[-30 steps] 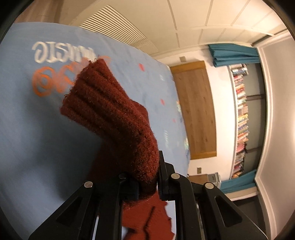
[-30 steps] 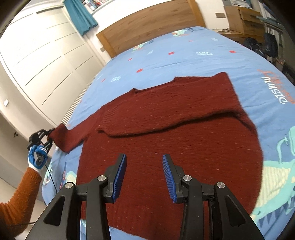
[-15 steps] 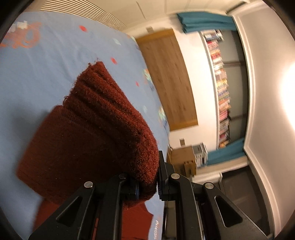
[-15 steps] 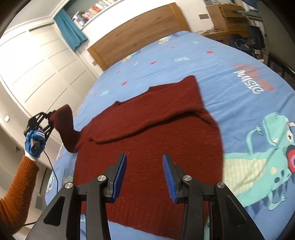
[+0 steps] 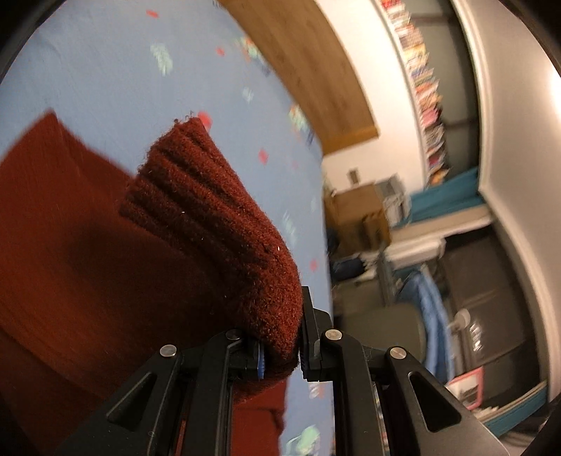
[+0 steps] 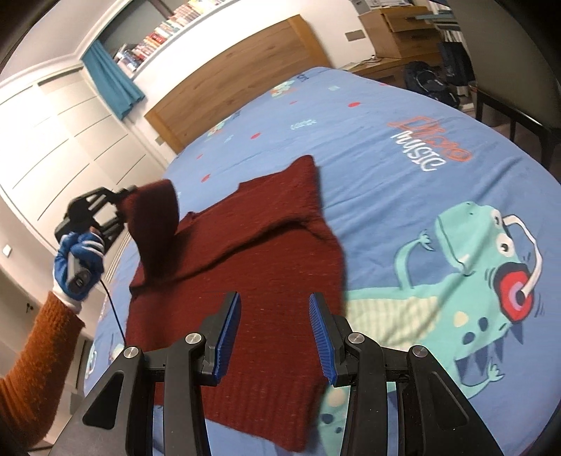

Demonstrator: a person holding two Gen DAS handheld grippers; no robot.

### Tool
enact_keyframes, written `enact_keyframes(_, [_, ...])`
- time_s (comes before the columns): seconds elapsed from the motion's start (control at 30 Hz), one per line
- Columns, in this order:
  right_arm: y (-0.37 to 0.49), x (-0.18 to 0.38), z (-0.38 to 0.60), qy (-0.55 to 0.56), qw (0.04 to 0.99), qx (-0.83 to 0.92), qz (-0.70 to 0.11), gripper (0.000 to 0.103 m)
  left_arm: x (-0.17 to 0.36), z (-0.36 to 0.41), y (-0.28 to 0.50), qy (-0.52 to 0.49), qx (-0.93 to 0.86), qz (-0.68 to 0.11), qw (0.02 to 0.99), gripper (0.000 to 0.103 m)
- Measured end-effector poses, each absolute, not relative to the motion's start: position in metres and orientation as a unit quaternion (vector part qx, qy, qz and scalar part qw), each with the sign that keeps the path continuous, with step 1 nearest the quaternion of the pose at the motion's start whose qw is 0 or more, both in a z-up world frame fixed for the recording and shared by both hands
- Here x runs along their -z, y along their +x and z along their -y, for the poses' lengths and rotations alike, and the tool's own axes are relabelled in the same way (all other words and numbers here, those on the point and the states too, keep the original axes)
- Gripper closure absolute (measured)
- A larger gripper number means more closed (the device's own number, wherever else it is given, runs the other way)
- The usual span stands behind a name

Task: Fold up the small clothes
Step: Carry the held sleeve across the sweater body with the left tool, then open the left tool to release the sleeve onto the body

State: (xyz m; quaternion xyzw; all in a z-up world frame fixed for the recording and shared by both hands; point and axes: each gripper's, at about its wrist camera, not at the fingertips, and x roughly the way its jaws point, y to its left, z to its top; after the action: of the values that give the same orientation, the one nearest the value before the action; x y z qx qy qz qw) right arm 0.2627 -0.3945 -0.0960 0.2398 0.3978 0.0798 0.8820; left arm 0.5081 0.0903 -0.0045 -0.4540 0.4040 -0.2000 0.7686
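A dark red knitted sweater (image 6: 252, 266) lies flat on the blue bedspread (image 6: 403, 168), with one sleeve folded across its chest. My left gripper (image 5: 280, 347) is shut on the ribbed cuff of the other sleeve (image 5: 217, 224) and holds it lifted above the sweater's left side; it also shows in the right wrist view (image 6: 121, 200), where the sleeve (image 6: 154, 224) hangs from it. My right gripper (image 6: 275, 336) is open and empty, hovering over the sweater's lower hem.
A wooden headboard (image 6: 238, 80) stands at the far end of the bed. White wardrobe doors (image 6: 52, 140) line the left side. A wooden cabinet (image 6: 399, 31), bags and a dark chair (image 6: 519, 105) stand to the right of the bed.
My left gripper has lifted the sleeve cuff and carried it inward over the sweater's body. My right gripper has stayed open above the hem.
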Motion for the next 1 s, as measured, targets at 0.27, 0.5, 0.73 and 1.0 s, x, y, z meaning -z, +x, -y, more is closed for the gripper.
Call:
enact_keyframes(0.27, [0.261, 0.107, 0.406, 0.247, 0.877, -0.075, -0.405, 0.061, 0.059, -0.016, 0.492, -0.32, 0.159, -0.501, 0.789, 0.092])
enact_keyframes(0.5, [0.264, 0.107, 0.408, 0.248, 0.877, -0.075, -0.405, 0.061, 0.058, 0.009, 0.462, -0.242, 0.2, -0.503, 0.806, 0.064])
enact_keyframes(0.73, [0.27, 0.101, 0.401, 0.237, 0.879, -0.084, -0.405, 0.061, 0.051, 0.016, 0.413, -0.221, 0.248, -0.476, 0.814, 0.062])
enact_keyframes(1.0, [0.27, 0.093, 0.396, 0.229, 0.883, -0.082, -0.402, 0.061, 0.072, -0.009, 0.415, -0.211, 0.183, -0.491, 0.825, 0.062])
